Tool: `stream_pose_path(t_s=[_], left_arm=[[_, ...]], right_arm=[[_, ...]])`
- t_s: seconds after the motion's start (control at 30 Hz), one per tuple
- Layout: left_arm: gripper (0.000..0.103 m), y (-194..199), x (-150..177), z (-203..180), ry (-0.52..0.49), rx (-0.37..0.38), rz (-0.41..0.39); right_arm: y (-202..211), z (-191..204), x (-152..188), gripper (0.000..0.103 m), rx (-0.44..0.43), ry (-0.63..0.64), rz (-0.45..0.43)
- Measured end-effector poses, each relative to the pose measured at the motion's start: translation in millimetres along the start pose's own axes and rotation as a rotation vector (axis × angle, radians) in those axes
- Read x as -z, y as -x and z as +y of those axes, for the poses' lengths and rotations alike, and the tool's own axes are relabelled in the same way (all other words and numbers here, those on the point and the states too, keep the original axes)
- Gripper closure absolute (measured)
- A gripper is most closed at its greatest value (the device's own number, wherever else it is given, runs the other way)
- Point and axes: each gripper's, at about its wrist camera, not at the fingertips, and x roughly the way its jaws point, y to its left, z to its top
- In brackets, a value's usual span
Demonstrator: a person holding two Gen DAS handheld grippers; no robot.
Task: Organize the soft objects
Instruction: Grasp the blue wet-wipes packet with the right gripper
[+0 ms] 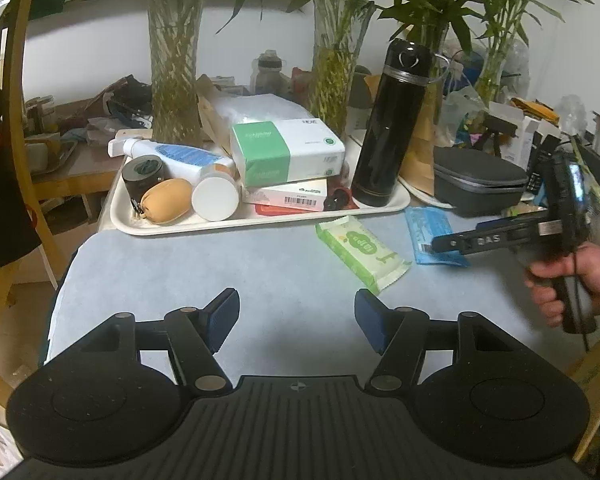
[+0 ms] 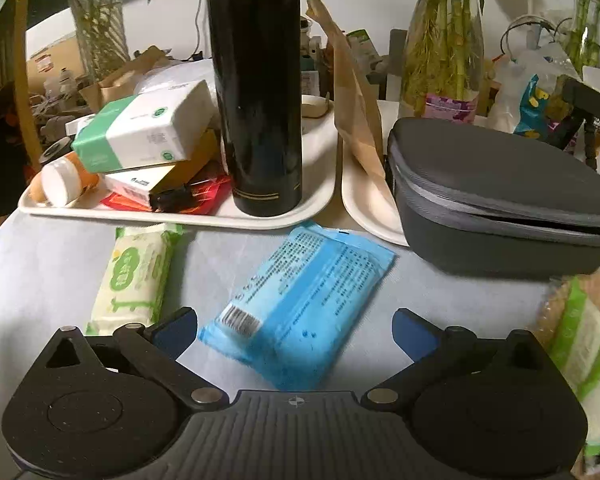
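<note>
While right gripper (image 2: 296, 330) hangs over blue pack (image 2: 300, 304), jaws wide, nothing held.

Blue pack flat on pale blue table cover (image 2: 40, 280), near end between the spread blue pads (image 2: 176, 330), no contact visible. Green-and-white wipes pack (image 2: 134, 276) just left of it, flat, apart from it, near the front rim of white tray (image 2: 180, 218). On that tray: black flask (image 2: 260, 100) upright, green-and-white tissue box (image 2: 140, 136) stacked on other boxes. Grey zip case (image 2: 500, 200) to the right, on a second tray. Left gripper (image 1: 296, 320) over bare cover, jaws part open, empty. Hand (image 1: 580, 280) grips the right tool's handle.
</note>
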Motion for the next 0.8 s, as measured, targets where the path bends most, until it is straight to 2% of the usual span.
stream_pose_path(t_s=[0.17,0.3,0.47,0.6,0.63,0.73,0.8], left_arm=[[0.04,-2.2,-0.9,5.2,0.036,0.015,0.006],[0.04,-3.4,-0.6,5.4,0.032,0.005,0.01],[0.04,-4.5,-1.3,8.9,0.071,0.028,0.019],[0.04,-7.6,-2.0,7.2,0.073,0.013,0.03],[0.04,-8.1,-2.1,6.7,0.074,0.015,0.032],[0.04,-9.1,-3.2,4.6,0.083,0.027,0.037],[0.04,-8.8,-3.6,4.1,0.088,0.038,0.032]], right_arm=[[-17.0,2.9,-1.6,0.0,0.014,-0.053,-0.001],[-31.4,4.0,-2.5,0.0,0.075,-0.068,-0.002],[-39.4,-1.7,1.0,0.0,0.127,-0.061,0.03],[-33.8,-11.8,0.2,0.0,0.137,-0.077,0.088],[-32.7,-15.7,0.1,0.002,0.139,-0.094,0.101],[-26.4,-21.9,-0.4,0.017,0.145,-0.085,0.1],[-26.0,-25.5,2.0,0.018,0.132,-0.08,0.082]])
